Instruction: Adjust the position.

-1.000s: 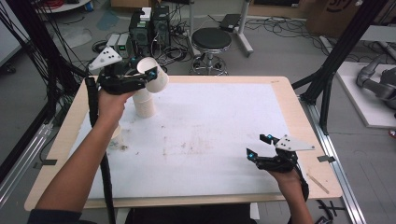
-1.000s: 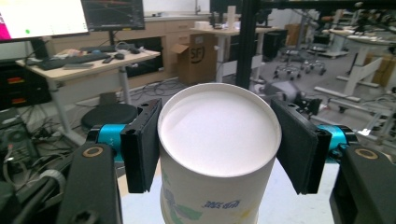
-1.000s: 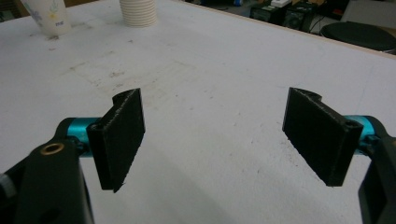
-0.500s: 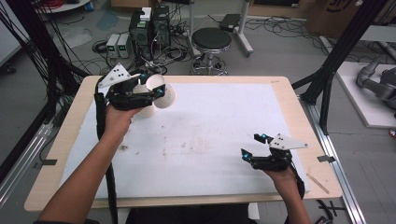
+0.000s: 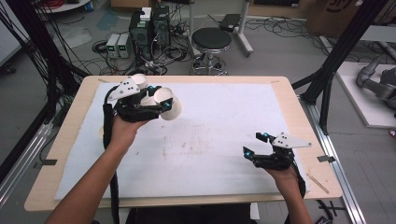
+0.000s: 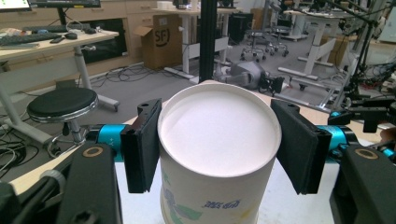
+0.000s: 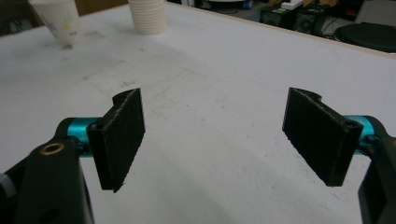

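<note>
One paper cup (image 6: 218, 149) sits clamped between the two black jaws of the left gripper (image 5: 161, 106), held over the far left part of the white table mat (image 5: 224, 140). The left gripper view looks at its round white end; the side below carries green leaf artwork and small blue characters, too small to read. In the right gripper view a second printed cup (image 7: 58, 21) and a ribbed stack of cups (image 7: 148, 16) stand upright at the mat's far side, near each other. The right gripper (image 5: 254, 145) rests low near the mat's front right, jaws spread wide with nothing between them. A cardboard box (image 6: 163, 39) behind reads "SF".
</note>
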`<state>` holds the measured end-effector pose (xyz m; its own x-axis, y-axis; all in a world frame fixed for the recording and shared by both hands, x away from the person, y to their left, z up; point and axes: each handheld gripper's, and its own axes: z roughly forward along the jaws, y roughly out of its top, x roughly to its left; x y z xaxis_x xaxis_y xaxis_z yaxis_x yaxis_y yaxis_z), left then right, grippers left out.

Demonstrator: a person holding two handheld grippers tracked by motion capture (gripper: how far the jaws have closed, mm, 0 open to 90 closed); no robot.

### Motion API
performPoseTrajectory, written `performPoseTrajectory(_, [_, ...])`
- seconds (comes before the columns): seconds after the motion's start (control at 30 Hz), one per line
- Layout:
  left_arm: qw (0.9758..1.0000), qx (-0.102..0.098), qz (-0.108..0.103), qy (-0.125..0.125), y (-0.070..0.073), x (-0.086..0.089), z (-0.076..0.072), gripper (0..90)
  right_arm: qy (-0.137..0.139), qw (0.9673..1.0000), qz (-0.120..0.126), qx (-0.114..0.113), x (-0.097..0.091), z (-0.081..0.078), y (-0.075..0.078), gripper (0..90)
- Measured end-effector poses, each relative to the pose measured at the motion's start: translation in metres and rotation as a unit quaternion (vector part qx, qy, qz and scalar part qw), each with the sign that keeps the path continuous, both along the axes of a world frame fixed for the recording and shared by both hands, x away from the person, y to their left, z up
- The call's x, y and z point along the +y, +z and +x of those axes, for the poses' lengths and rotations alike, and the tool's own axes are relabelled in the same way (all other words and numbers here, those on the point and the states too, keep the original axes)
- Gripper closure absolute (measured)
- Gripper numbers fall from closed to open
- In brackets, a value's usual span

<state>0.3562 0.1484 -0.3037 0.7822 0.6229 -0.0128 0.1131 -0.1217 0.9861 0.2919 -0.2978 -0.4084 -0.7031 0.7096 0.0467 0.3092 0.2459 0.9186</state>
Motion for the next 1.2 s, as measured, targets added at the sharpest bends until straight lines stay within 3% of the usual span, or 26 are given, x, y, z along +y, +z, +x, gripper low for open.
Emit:
performPoseTrajectory(0.37, [0.9991, 0.008, 0.023, -0.034, -0.018, -0.021, -0.013, 37.0, 0.015, 0.9999, -0.007, 0.002, 0.007, 0.003, 0.000, 20.8])
performPoseTrajectory(0.53, [0.9987, 0.016, 0.028, -0.040, -0.026, -0.026, -0.018, 37.1, 0.041, 0.9991, -0.005, -0.003, 0.015, 0.001, 0.004, 20.8])
performPoseTrajectory(0.93, [0.9953, 0.039, 0.041, -0.078, -0.045, -0.036, -0.026, 37.1, 0.116, 0.9931, -0.013, 0.010, 0.040, 0.001, 0.006, 19.3])
performPoseTrajectory(1.2, [0.9933, 0.050, 0.043, -0.095, -0.052, -0.039, -0.027, 37.1, 0.143, 0.9895, -0.016, 0.008, 0.055, 0.009, 0.012, 19.4])
